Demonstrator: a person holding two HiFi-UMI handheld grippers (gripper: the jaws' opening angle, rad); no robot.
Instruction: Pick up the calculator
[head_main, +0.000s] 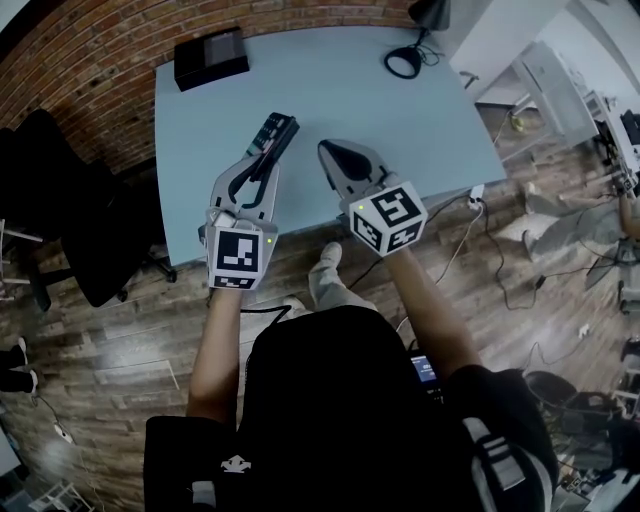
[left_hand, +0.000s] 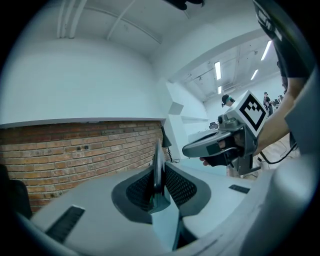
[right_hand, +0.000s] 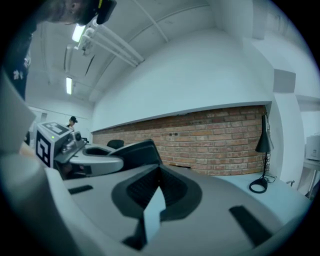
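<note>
Your left gripper (head_main: 266, 160) pinches the calculator (head_main: 277, 128), with the pads pressed on both faces of the thin body, which stands on edge between them. The calculator is a dark, flat slab with a greenish patch on the face turned left. It is held over the near left part of the counter (head_main: 400, 120). Your right gripper (head_main: 337, 154) hangs just to its right, its jaws pressed together on nothing. A black box (head_main: 210, 57) sits at the far left corner.
</note>
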